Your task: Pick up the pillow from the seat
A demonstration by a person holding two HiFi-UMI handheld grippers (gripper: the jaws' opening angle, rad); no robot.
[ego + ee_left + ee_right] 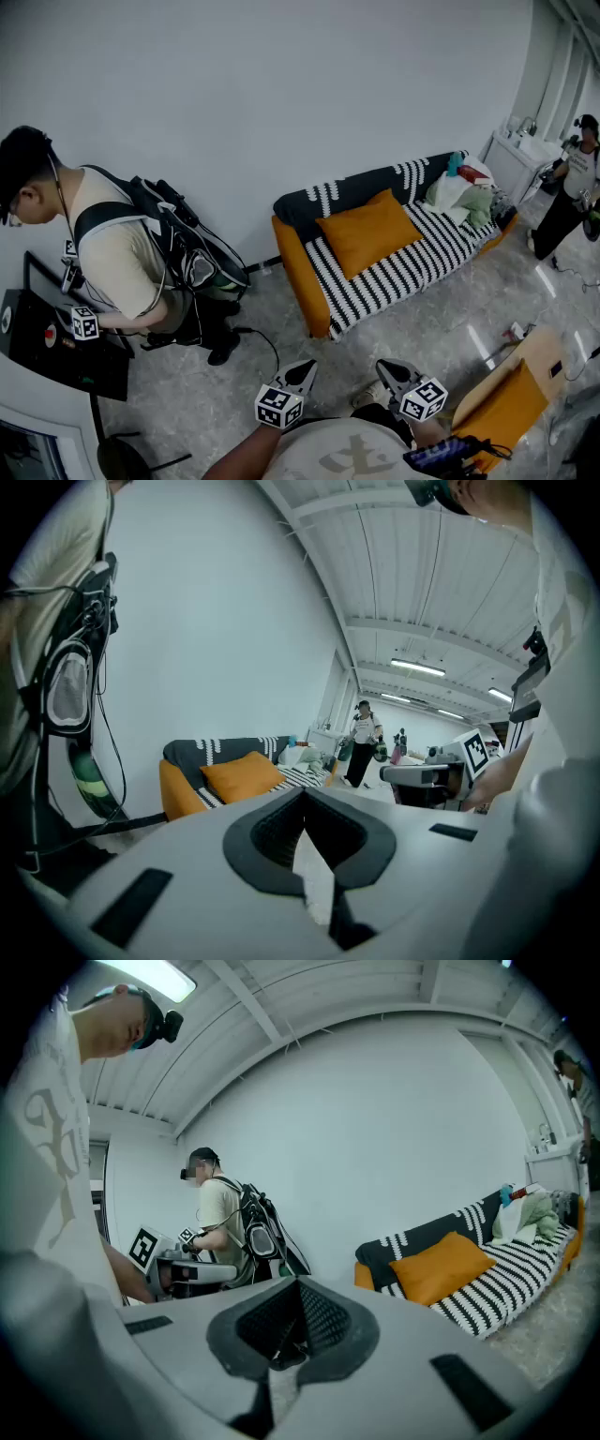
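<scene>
An orange pillow [369, 232] leans against the backrest of a sofa [412, 267] that has orange sides and a black-and-white striped cover. It also shows in the left gripper view, where the pillow [242, 775] is far off, and in the right gripper view, where the pillow [441, 1267] lies at the right. My left gripper [304, 369] and right gripper [384, 366] are held close to my body, well short of the sofa. Both are shut with nothing between the jaws. The left gripper [305, 797] and right gripper [298, 1285] point roughly level across the room.
A person with a backpack [122, 253] stands at the left by a black desk [56, 352]. Clothes [464, 192] are piled on the sofa's far end, near a white cabinet [520, 159]. Another person [572, 192] stands at the far right. An orange seat [511, 403] is beside me at the lower right.
</scene>
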